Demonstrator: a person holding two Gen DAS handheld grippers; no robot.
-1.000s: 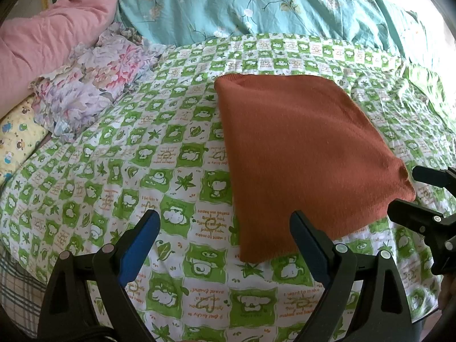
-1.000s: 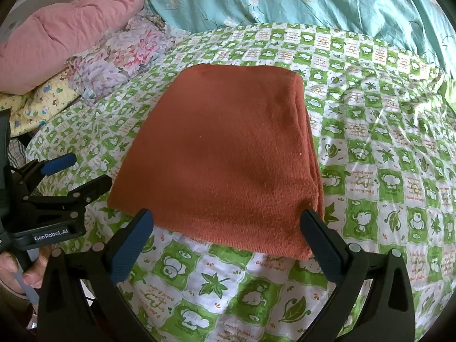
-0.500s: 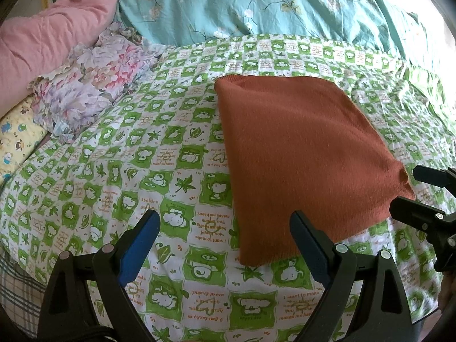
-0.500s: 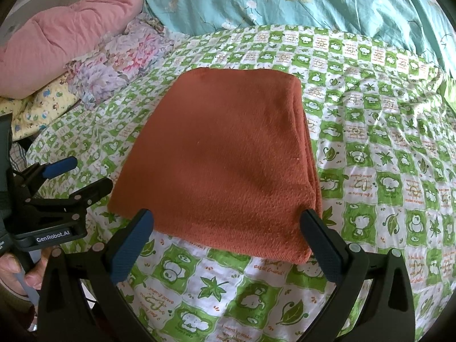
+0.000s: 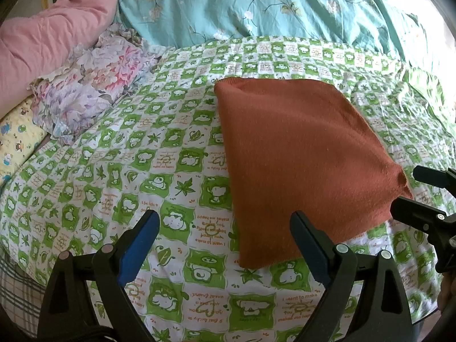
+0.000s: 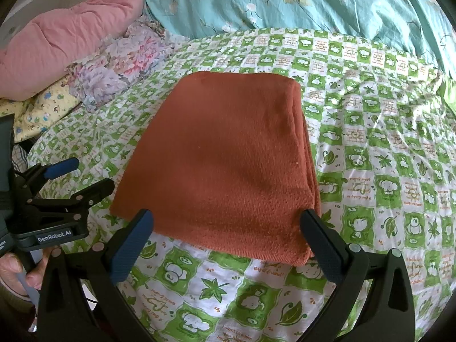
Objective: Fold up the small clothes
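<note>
Item: knit (image 6: pixel 219 159), rust-orange, one piece, folded to a thick rectangular pad of several layers. The stacked layer edges show along its right side in the right wrist view.

Location: on the bed (image 6: pixel 384 154), lying flat on the green-and-white check sheet, near the bed's front edge and about midway along it. A teal quilt (image 5: pixel 285 5) lies behind it; a pink pillow (image 5: pixel 54 37) and a floral cloth (image 5: pixel 94 85) are well apart to the left.

Left gripper (image 5: pixel 225 236): jaws spread wide, holding nothing, over bare sheet just beside the pad's near left corner.

Right gripper (image 6: pixel 228 233): jaws spread wide, holding nothing. Its tips straddle the near edge of the pad, not closed on it.

Handling, as judged: soft, limp and light. It has no stiffness of its own, so any unsupported part will sag. The fuzzy knit surface should grip well and is not slippery or fragile. The layers may slide over one another and splay open if only the top one is caught.

Where to take hold, as judged: the two near corners, one per gripper. Each pinch should go deep enough to take the full stack. On the right side, take the corner where the layer edges meet.

Task state, as judged: folding looks nearly or wholly done.
</note>
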